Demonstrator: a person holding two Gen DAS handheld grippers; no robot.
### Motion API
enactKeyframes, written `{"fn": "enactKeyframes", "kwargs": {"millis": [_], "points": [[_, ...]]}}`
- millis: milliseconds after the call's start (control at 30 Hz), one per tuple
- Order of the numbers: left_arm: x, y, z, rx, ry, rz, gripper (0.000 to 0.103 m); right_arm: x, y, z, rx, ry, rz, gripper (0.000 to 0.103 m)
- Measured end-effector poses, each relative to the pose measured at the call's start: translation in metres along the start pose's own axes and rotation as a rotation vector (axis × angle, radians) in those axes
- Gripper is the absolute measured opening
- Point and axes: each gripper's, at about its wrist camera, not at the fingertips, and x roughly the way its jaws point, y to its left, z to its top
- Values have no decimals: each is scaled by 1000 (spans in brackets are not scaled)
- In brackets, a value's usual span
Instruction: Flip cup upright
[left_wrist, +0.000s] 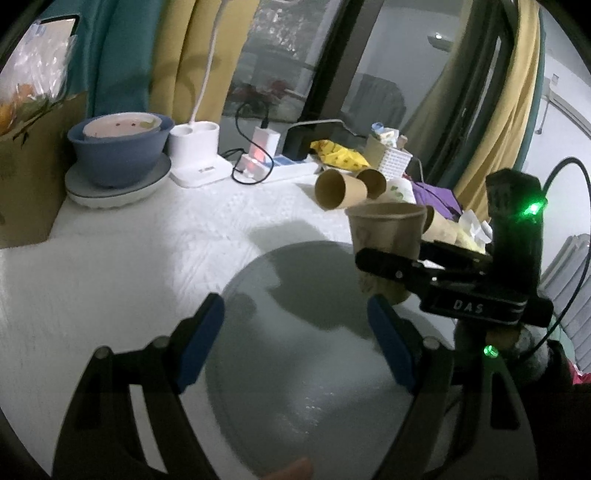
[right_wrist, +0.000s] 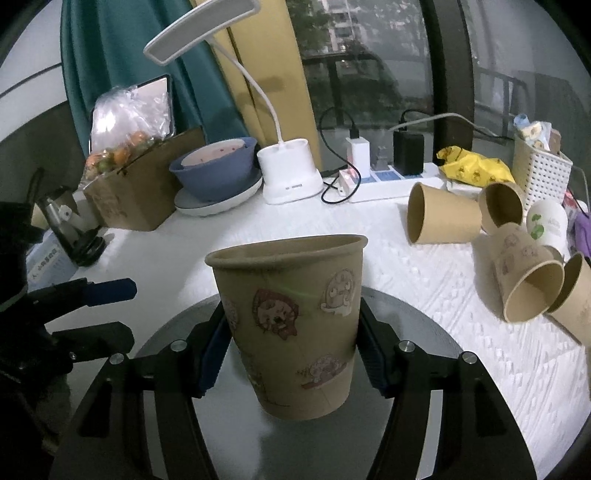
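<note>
A brown paper cup with cartoon stickers (right_wrist: 291, 325) stands mouth up between the blue pads of my right gripper (right_wrist: 291, 354), which is shut on its sides. The cup hangs a little above a grey round mat (right_wrist: 424, 332). In the left wrist view the same cup (left_wrist: 388, 232) shows at the right, held by the black right gripper (left_wrist: 388, 266). My left gripper (left_wrist: 295, 332) is open and empty over the grey mat (left_wrist: 295, 387), left of the cup. It shows at the left edge of the right wrist view (right_wrist: 107, 310).
Several brown cups lie on their sides at the right (right_wrist: 443, 218) (right_wrist: 528, 288), with a white cup (right_wrist: 546, 225). At the back stand a blue bowl on a plate (right_wrist: 214, 173), a white lamp base (right_wrist: 288, 173), a power strip (right_wrist: 376, 181), a cardboard box (right_wrist: 140, 192) and a white basket (right_wrist: 543, 170).
</note>
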Motion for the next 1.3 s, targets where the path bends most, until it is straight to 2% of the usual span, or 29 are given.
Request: {"fn": "enactKeyframes", "kwargs": {"millis": [233, 367, 667, 1300], "points": [[-3, -6, -5, 9, -9, -7, 81, -5, -2, -14, 7, 23, -24, 67], [-6, -11, -9, 22, -9, -5, 81, -9, -3, -20, 14, 38, -29, 74], [-16, -24, -15, 51, -21, 8, 81, -25, -3, -32, 35, 32, -32, 77], [-57, -66, -29, 105, -77, 38, 81, -99, 8, -61, 53, -28, -69, 77]]}}
